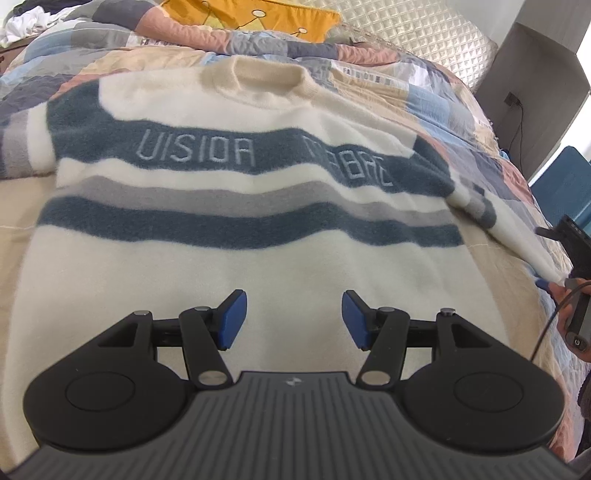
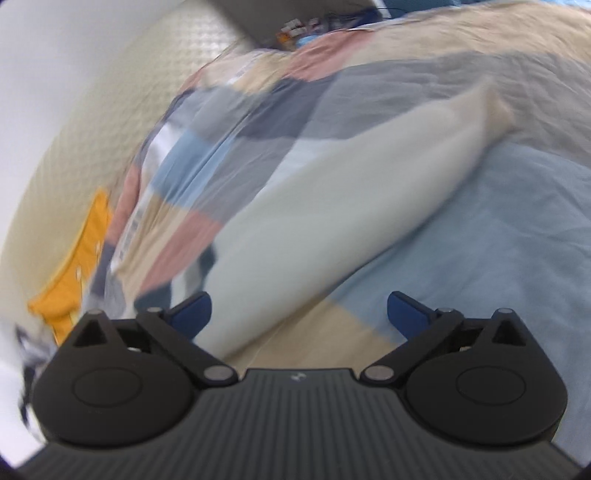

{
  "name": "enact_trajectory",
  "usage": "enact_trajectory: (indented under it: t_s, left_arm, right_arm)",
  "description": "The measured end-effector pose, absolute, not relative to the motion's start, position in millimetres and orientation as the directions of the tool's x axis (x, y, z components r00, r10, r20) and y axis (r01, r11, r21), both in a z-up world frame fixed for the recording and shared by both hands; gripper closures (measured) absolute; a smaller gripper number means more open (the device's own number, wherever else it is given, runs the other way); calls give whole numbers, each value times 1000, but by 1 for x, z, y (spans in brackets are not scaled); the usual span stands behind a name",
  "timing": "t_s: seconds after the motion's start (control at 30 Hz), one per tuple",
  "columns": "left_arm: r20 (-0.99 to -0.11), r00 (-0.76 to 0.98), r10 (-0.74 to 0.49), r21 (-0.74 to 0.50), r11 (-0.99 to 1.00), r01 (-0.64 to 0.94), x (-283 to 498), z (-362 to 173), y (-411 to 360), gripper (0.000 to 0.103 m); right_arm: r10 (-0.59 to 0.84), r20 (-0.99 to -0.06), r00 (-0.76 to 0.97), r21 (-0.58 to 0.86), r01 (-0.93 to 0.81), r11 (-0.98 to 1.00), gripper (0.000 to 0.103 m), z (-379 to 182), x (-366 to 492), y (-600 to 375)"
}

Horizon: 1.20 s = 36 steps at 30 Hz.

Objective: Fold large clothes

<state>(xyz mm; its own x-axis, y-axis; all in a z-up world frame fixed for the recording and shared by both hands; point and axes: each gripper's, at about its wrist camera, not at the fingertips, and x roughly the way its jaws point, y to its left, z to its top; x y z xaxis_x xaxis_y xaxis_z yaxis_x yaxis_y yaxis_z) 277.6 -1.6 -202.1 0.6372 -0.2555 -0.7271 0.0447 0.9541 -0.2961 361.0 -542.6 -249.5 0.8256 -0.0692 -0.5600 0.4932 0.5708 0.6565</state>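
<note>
One cream sweater (image 1: pixel 236 258) with dark blue and grey stripes lies flat, front up, on the patchwork quilt (image 1: pixel 461 110); the left gripper (image 1: pixel 293 319) hovers over its hem, blue pads spread apart and empty; the right gripper (image 2: pixel 299 314), fingers wide, hangs above what seems, through blur, the sweater's sleeve (image 2: pixel 332 206); an orange pillow (image 1: pixel 255 14) lies beyond.

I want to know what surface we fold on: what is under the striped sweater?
The sweater lies flat on a patchwork quilt in beige, blue, grey and pink patches, visible all around its edges. The bedding directly beneath the sweater is covered, so anything there cannot be seen.
</note>
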Motion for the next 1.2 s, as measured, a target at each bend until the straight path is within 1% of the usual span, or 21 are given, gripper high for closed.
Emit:
enact_trajectory:
  t_s: [0.1, 0.17, 0.3, 0.47, 0.5, 0.53, 0.57, 0.6, 0.63, 0.67, 0.7, 0.73, 0.83, 1.03, 1.2]
  left_arm:
    - [-728, 640, -247, -307, 952, 19, 281, -203, 2, 40]
    - [-727, 647, -231, -299, 954, 5, 283, -205, 3, 40]
    - [-728, 647, -227, -306, 952, -12, 287, -209, 4, 40]
    - [-736, 637, -227, -312, 950, -21, 291, -214, 6, 40]
    - [-736, 638, -228, -316, 948, -26, 292, -214, 7, 40]
    - [-736, 637, -229, -319, 947, -29, 293, -215, 7, 40]
    - [-739, 634, -229, -317, 948, -28, 294, -216, 6, 40]
    - [-741, 632, -226, -312, 950, -26, 294, -217, 3, 40]
    - [-742, 633, -223, -306, 952, -24, 295, -218, 1, 40]
    - [-742, 634, -218, -299, 954, -22, 296, -219, -1, 40]
    - [-743, 635, -214, -291, 957, -18, 297, -219, -3, 40]
    - [-743, 636, -209, -283, 959, -16, 298, -220, -5, 40]
    - [-744, 637, -203, -278, 960, -19, 298, -221, -6, 40]
    - [-745, 636, -201, -292, 956, -40, 300, -222, -3, 40]
    - [-743, 647, -172, -243, 970, -21, 298, -219, -8, 40]
  right_arm:
    - [-83, -541, 837, 710, 507, 489, 0, -261, 360, -562]
    - [-135, -519, 844, 720, 516, 463, 0, -267, 358, -569]
    - [-188, -463, 866, 764, 498, 410, 1, -280, 359, -582]
    - [-240, -446, 862, 761, 506, 406, 4, -287, 373, -608]
    - [-253, -443, 860, 751, 510, 420, 9, -287, 376, -613]
    - [-265, -446, 855, 741, 519, 426, 17, -288, 379, -618]
    - [-276, -451, 849, 733, 529, 428, 22, -289, 380, -624]
    - [-285, -455, 844, 727, 537, 428, 34, -290, 381, -628]
    - [-298, -464, 834, 716, 551, 428, 51, -291, 380, -634]
    - [-313, -478, 821, 703, 571, 424, 62, -292, 380, -639]
    - [-321, -489, 811, 695, 584, 420, 76, -293, 380, -644]
    - [-325, -488, 810, 692, 586, 421, 79, -293, 380, -650]
    - [-386, -453, 804, 673, 592, 443, 83, -285, 380, -658]
    - [-423, -417, 805, 659, 588, 469, 85, -266, 392, -672]
    - [-415, -332, 847, 544, 532, 649, 85, -219, 405, -657]
